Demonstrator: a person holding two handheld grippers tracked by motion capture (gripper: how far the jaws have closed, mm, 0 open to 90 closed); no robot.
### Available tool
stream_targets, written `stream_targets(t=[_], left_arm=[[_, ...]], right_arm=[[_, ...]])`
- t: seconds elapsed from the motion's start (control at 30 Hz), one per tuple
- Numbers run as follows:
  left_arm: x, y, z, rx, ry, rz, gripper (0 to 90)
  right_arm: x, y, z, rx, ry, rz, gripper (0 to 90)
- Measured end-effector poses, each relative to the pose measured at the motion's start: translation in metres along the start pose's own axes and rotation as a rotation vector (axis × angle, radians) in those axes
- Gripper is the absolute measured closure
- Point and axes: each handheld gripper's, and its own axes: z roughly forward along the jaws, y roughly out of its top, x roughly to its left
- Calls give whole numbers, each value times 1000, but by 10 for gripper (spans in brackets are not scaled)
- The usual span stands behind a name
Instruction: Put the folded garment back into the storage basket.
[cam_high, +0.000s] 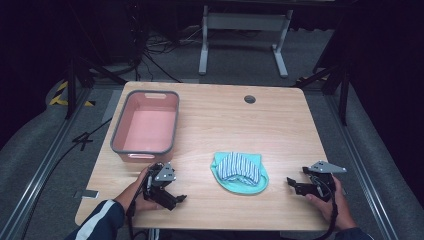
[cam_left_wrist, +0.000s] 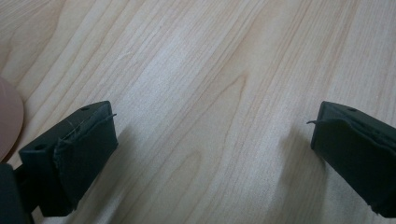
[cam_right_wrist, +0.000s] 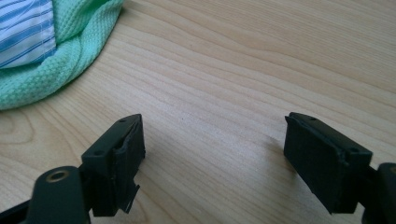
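Cloths (cam_high: 239, 172), a striped one bundled on a mint-green knit one, lie on the wooden table (cam_high: 280, 125) between the left gripper (cam_high: 172, 192) and right gripper (cam_high: 295, 182). Both grippers gape wide over bare wood, holding nothing. Far left sits a pink basin (cam_high: 145, 127) with a grey rim.

Overhead view; two tabletop (cam_high: 240, 125) close-ups
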Motion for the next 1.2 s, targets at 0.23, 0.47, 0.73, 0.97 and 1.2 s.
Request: stream_targets(t=[0.23, 0.47, 0.73, 0.97, 1.2], left_arm=[[0, 0, 0, 2, -1, 4, 3], [1, 0, -1, 10, -3, 6, 11], [2, 5, -6, 30, 18, -32, 157], [0, 12, -6, 56, 40, -14, 204], [-5, 29, -3, 45, 41, 3, 211]], right_arm=[[-2, 0, 0, 5, 16, -20, 209], [-2, 0, -1, 7, 17, -19, 208], [-3, 1, -3, 15, 15, -8, 269], [-2, 3, -5, 19, 13, -21, 297], [3, 15, -17, -21, 52, -20, 308]])
